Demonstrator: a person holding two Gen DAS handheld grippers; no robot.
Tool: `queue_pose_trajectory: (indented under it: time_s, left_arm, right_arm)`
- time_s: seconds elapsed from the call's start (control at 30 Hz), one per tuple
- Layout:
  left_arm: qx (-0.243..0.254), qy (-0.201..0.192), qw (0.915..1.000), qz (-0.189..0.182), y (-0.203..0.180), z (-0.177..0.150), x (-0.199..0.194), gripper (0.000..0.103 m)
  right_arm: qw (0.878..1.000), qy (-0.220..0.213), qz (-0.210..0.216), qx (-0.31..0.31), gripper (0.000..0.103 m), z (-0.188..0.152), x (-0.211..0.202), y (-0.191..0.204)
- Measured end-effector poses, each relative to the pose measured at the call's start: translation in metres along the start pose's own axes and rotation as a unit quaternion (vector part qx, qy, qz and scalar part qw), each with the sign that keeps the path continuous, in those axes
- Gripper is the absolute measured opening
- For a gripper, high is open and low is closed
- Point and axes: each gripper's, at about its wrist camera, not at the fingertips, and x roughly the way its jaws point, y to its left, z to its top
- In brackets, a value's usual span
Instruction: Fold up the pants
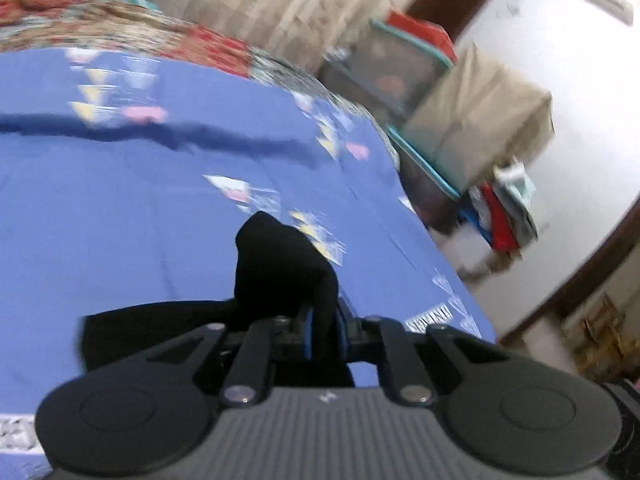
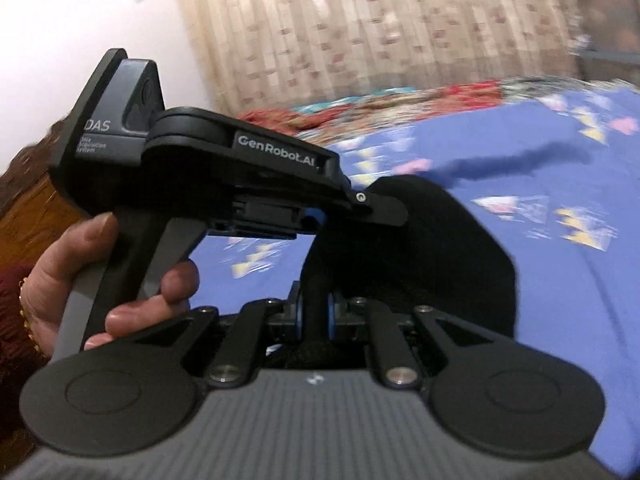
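The black pants hang bunched above the blue bedsheet, pinched in both the left tool and the right tool, each clamped on cloth. With such shallow grips, the fabric could slip free mid-fold.

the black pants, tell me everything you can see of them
The pants are plain black, soft-looking cloth with no visible pattern or detail. Both hand-held grippers are shut on them: the left pinches a bunched fold that stands up above its blue pads, and the right clamps another fold. Between the two, the cloth arcs up off the blue patterned bedsheet. More black cloth spreads to the left of the left gripper. Motion blur hides the seams.
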Motion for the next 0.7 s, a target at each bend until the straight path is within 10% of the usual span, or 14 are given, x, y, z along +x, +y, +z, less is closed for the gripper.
queue_pose_trajectory:
  time_s: [0.3,0.43,0.57,0.7]
  left_arm:
    - [-0.153,0.052,0.9817,0.1,0.131,-0.081,0.029,0.023]
    - [-0.163,0.029,0.9826,0.084,0.13,-0.082,0.018,0.031]
    - [-0.162,-0.008,0.982,0.098,0.117,-0.082,-0.016,0.076]
    - [-0.174,-0.008,0.9781,0.113,0.106,-0.091,-0.032,0.087]
  right_arm:
    - [0.984,0.172,0.033,0.01,0.035,-0.058,0.083,0.007]
    - [0.989,0.123,0.059,0.056,0.051,-0.036,0.039,-0.014]
    - [0.996,0.05,0.001,0.076,0.051,-0.022,-0.014,-0.049]
    - [0.99,0.034,-0.065,0.124,0.051,-0.036,-0.045,-0.092]
